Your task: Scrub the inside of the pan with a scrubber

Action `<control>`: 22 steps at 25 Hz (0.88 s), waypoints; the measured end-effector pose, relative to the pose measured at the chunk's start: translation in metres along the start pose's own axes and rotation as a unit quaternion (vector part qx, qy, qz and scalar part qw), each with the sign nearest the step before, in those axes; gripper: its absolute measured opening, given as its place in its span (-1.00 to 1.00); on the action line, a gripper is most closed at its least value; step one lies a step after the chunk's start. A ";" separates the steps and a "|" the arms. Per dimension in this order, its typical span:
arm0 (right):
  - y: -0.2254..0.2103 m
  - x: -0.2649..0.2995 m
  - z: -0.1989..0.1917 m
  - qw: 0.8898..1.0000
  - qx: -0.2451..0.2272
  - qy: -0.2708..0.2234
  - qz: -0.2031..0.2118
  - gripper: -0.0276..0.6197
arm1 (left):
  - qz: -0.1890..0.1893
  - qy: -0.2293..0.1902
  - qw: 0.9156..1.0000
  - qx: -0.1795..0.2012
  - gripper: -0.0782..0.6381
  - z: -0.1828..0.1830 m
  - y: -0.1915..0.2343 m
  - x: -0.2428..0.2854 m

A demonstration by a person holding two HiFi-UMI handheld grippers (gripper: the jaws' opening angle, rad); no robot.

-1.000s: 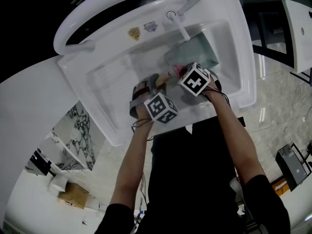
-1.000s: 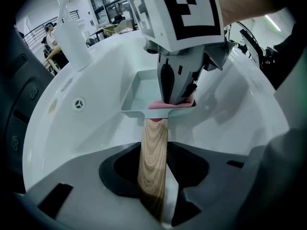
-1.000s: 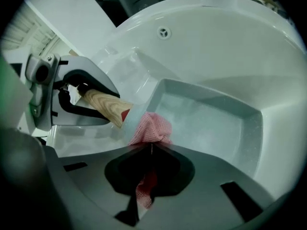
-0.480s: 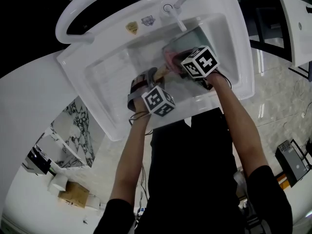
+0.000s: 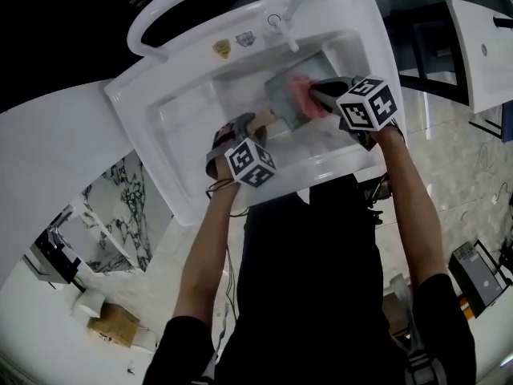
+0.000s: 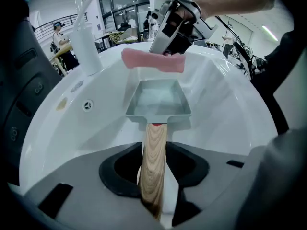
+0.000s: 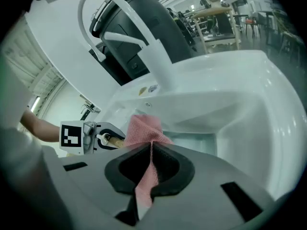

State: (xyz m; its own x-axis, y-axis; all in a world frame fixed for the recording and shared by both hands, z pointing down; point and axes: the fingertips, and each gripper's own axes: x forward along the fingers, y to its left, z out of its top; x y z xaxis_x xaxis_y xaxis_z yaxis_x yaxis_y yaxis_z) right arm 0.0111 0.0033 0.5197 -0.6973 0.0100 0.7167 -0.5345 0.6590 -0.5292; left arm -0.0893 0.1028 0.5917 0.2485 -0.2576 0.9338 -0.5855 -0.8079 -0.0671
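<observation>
- Since the earlier frames, the right gripper [image 5: 322, 95] has risen and swung away from the person. It has lifted the pink scrubber [image 5: 302, 92] out of the pan [image 5: 280, 104]. The left gripper [image 5: 247, 131] has barely shifted.
- Head view: the pan sits in the right half of the white sink [image 5: 180, 123], below the tap [image 5: 285, 35]. The scrubber overlaps the pan's right part, and this view cannot show whether the two touch.
- Left gripper view: the jaws are clamped on the pan's wooden handle [image 6: 153, 152], and the pan points straight ahead. Only here is the gap plain: the scrubber hangs in the air above the pan's far rim, clear of it.
- Right gripper view: the jaws are pressed together on a thin fold of the scrubber, and the rest fans out ahead of them. At the left, the left gripper holds the handle's end. The tap's tall white arch stands behind the sink.
- Only the gripper views show the room beyond, with tables and a standing person.
</observation>
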 end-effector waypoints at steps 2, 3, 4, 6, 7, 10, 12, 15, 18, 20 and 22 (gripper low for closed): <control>0.002 -0.013 0.006 1.000 -0.016 -0.015 -0.004 -0.82 | 0.008 0.002 1.000 0.002 -0.32 0.001 0.001 -0.005; 0.003 -0.018 0.009 0.999 -0.026 -0.023 -0.006 -0.82 | 0.014 0.002 1.000 0.002 -0.32 0.001 0.002 -0.009; 0.004 -0.024 0.011 0.999 -0.035 -0.032 -0.006 -0.82 | 0.023 0.000 1.000 0.000 -0.33 0.003 0.003 -0.013; 0.009 -0.034 0.014 0.997 -0.052 -0.051 -0.002 -0.82 | 0.052 -0.016 0.998 -0.016 -0.47 0.010 0.008 -0.024; 0.012 -0.039 0.015 0.996 -0.060 -0.060 0.001 -0.82 | 0.068 -0.027 0.997 -0.031 -0.62 0.014 0.012 -0.031; 0.021 -0.055 0.014 0.993 -0.083 -0.086 0.004 -0.82 | 0.097 -0.055 0.990 -0.085 -0.65 0.028 0.021 -0.055; 0.023 -0.068 0.012 0.990 -0.090 -0.106 -0.001 -0.82 | 0.107 -0.073 0.984 -0.126 -0.66 0.038 0.022 -0.071; 0.026 -0.090 0.012 0.985 -0.098 -0.140 -0.003 -0.82 | 0.119 -0.104 0.970 -0.184 -0.67 0.054 0.019 -0.097; 0.030 -0.113 0.006 0.982 -0.102 -0.161 0.003 -0.82 | 0.131 -0.128 0.959 -0.219 -0.67 0.070 0.006 -0.119; 0.032 -0.127 0.002 0.980 -0.106 -0.171 0.007 -0.82 | 0.140 -0.139 0.952 -0.234 -0.67 0.078 -0.005 -0.132; 0.034 -0.141 0.001 0.977 -0.110 -0.181 0.012 -0.82 | 0.151 -0.149 0.945 -0.248 -0.67 0.084 -0.013 -0.144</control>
State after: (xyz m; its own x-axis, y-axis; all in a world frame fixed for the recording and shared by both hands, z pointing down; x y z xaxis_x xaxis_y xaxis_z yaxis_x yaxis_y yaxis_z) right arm 0.0906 0.0238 0.4000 -0.8528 -0.2139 0.4764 -0.4283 0.8084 -0.4037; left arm -0.0524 0.1056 0.4287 0.1753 -0.6336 0.7536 -0.9358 -0.3449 -0.0723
